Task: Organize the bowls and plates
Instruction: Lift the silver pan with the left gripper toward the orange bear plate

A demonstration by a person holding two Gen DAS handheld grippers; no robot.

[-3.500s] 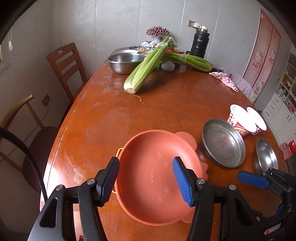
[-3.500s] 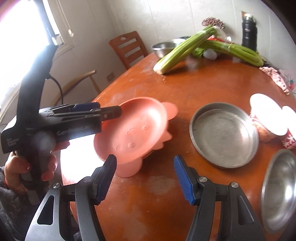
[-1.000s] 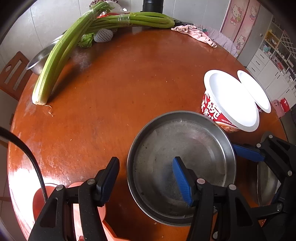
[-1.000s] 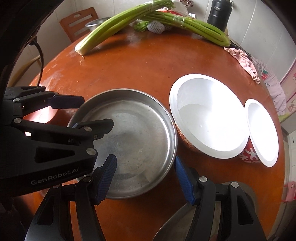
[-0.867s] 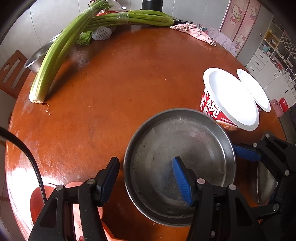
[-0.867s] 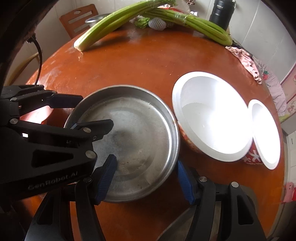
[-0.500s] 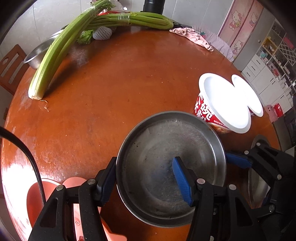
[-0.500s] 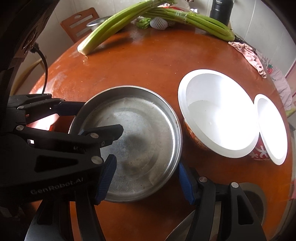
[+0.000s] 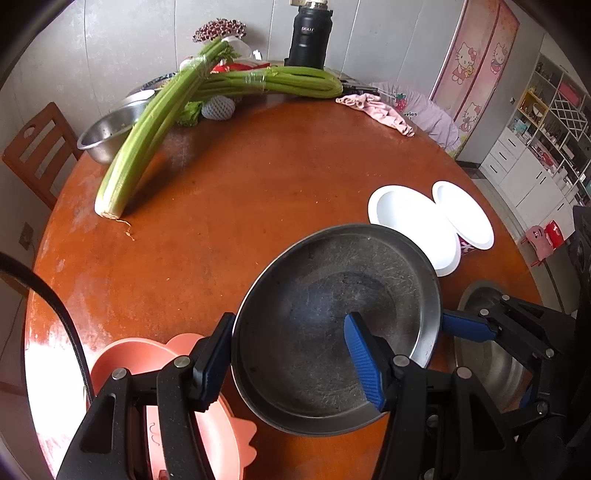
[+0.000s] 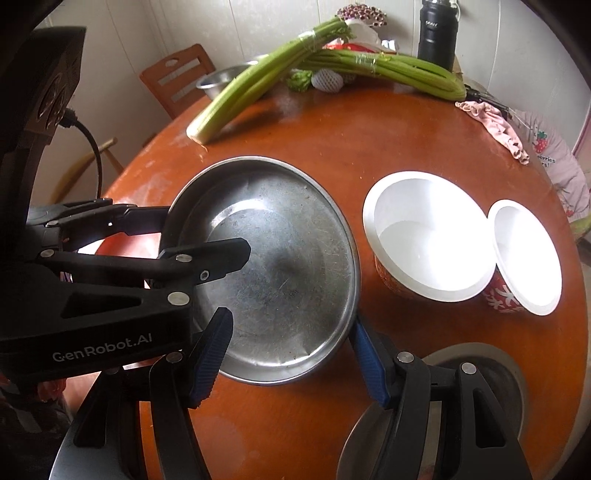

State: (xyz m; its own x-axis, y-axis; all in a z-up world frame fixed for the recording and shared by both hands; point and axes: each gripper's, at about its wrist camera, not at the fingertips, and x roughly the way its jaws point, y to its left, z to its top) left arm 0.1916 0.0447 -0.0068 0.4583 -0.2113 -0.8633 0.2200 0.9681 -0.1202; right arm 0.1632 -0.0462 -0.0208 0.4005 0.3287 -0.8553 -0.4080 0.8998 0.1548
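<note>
A round steel plate [image 9: 332,325] is lifted and tilted above the brown table; it also shows in the right wrist view [image 10: 280,273]. My left gripper [image 9: 291,358] straddles its near-left rim, one finger outside and one inside the dish, jaws wide. My right gripper [image 10: 291,354] straddles the plate's near-right rim, jaws wide too. A pink plastic plate [image 9: 155,373] lies on the table under my left gripper. A smaller steel bowl [image 9: 487,354] sits at the right, also in the right wrist view [image 10: 476,373].
Two white-lined paper noodle bowls [image 10: 424,251] stand to the right of the plate. Celery bunches [image 9: 155,122], a steel basin [image 9: 107,129], a black flask [image 9: 308,35] and a pink cloth [image 9: 376,110] lie at the far side. A wooden chair [image 9: 33,151] stands at the left.
Both grippers have moved from the pink plate to the steel plate. It has risen off the table and tilted, moving left toward the pink plate.
</note>
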